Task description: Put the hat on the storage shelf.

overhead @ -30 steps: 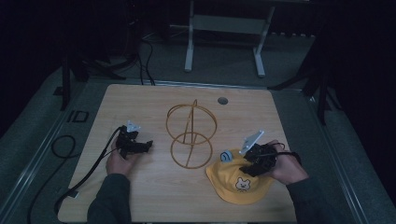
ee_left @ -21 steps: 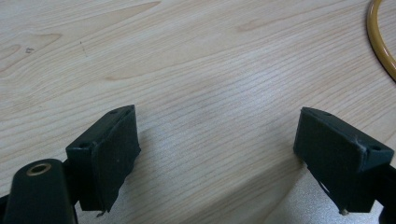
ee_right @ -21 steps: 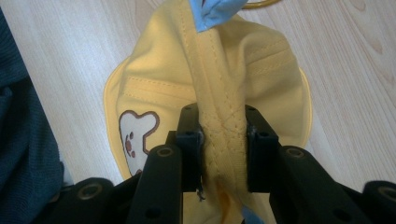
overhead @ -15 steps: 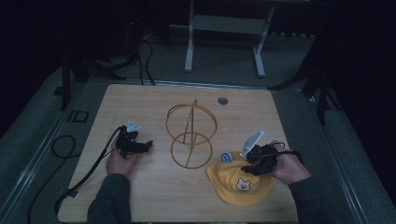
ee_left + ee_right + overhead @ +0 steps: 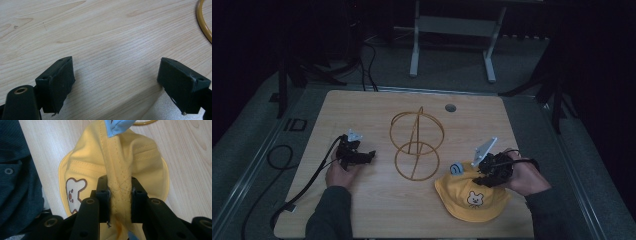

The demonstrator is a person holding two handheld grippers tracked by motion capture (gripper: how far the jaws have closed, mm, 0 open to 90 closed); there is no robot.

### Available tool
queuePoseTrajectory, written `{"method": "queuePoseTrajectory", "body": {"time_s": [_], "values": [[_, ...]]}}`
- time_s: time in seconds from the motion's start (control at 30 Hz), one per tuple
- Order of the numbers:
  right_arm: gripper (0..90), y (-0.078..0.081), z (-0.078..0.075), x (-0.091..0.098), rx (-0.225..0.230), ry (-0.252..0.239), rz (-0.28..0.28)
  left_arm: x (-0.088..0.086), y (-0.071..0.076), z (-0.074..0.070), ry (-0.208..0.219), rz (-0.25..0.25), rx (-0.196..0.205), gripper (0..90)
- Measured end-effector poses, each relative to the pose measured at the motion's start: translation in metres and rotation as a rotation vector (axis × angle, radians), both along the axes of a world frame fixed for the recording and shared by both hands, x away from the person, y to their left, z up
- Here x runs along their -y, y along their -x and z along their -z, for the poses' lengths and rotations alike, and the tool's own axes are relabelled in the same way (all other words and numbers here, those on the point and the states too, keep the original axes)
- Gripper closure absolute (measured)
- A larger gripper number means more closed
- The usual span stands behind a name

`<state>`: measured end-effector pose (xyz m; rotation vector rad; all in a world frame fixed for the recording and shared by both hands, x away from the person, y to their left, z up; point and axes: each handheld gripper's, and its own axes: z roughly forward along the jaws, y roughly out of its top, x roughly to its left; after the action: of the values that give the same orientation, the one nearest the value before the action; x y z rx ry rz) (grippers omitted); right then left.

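We log a yellow cloth bear-print hat (image 5: 117, 167) pinched between our right gripper (image 5: 120, 195) jaws, on the pale wooden table (image 5: 362, 115); left gripper (image 5: 116, 82) jaws wide, empty; dark room.

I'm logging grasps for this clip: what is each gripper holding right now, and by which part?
The right gripper is shut on the yellow hat, pinching a raised fold of its crown fabric. The left gripper is open over bare table, holding nothing.
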<state>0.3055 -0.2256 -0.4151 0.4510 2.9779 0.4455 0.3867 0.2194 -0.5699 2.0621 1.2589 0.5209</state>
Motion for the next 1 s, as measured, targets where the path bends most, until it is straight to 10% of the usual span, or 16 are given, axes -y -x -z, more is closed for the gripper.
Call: {"method": "queuePoseTrajectory", "body": {"time_s": [1.0], "values": [[74.6, 0.0, -0.047, 0.011, 0.038, -0.037, -0.017, 0.0, 0.0, 0.0, -0.001, 0.0, 0.0, 13.9]]}}
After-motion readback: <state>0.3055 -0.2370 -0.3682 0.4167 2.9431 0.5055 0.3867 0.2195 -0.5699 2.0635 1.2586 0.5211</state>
